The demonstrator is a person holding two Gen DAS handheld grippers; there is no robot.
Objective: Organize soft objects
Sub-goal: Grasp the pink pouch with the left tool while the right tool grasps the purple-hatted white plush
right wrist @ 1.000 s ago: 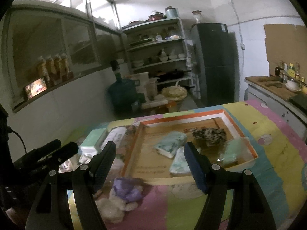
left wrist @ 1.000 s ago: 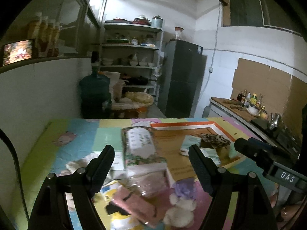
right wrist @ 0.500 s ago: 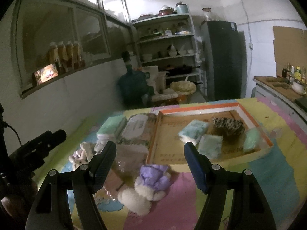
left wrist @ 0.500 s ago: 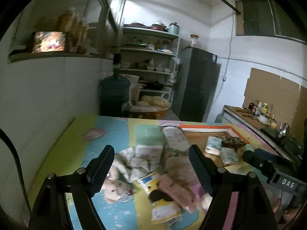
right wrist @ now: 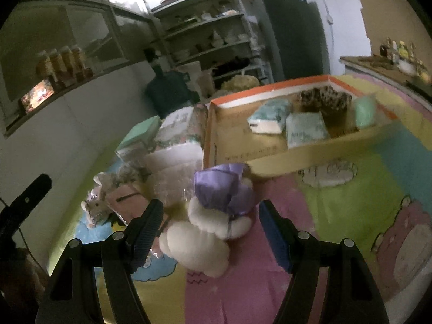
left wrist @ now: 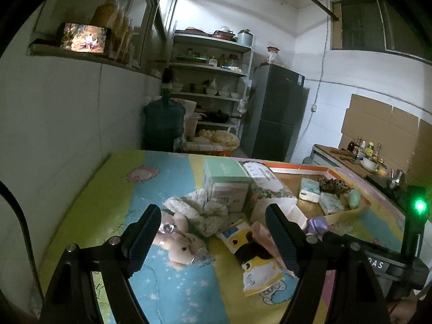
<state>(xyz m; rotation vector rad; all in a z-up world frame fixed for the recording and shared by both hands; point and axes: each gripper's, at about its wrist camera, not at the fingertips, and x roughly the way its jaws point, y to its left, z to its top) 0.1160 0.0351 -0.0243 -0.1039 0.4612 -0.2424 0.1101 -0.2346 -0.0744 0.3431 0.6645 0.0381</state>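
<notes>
In the left wrist view the left gripper (left wrist: 213,239) stands wide open and empty at lower centre, over a small pink plush rabbit (left wrist: 181,245) lying on the mat beside a crumpled cloth (left wrist: 199,210); it looks light and squashy, best pinched across the body. In the right wrist view the right gripper (right wrist: 210,232) is likewise wide and empty; the purple-and-white plush toy (right wrist: 216,213) sits mid-frame between its fingers, untouched, just short of the cardboard tray (right wrist: 310,154); soft and light, so grip its white middle.

Your cameras recorded a dim room. Light entered from 12 o'clock, washing out the upper wall. Fisheye curvature bent both views, with black vignetting at the corners. Your right wrist view was motion-blurred; a green indicator light (left wrist: 419,205) flared at 3 o'clock.
</notes>
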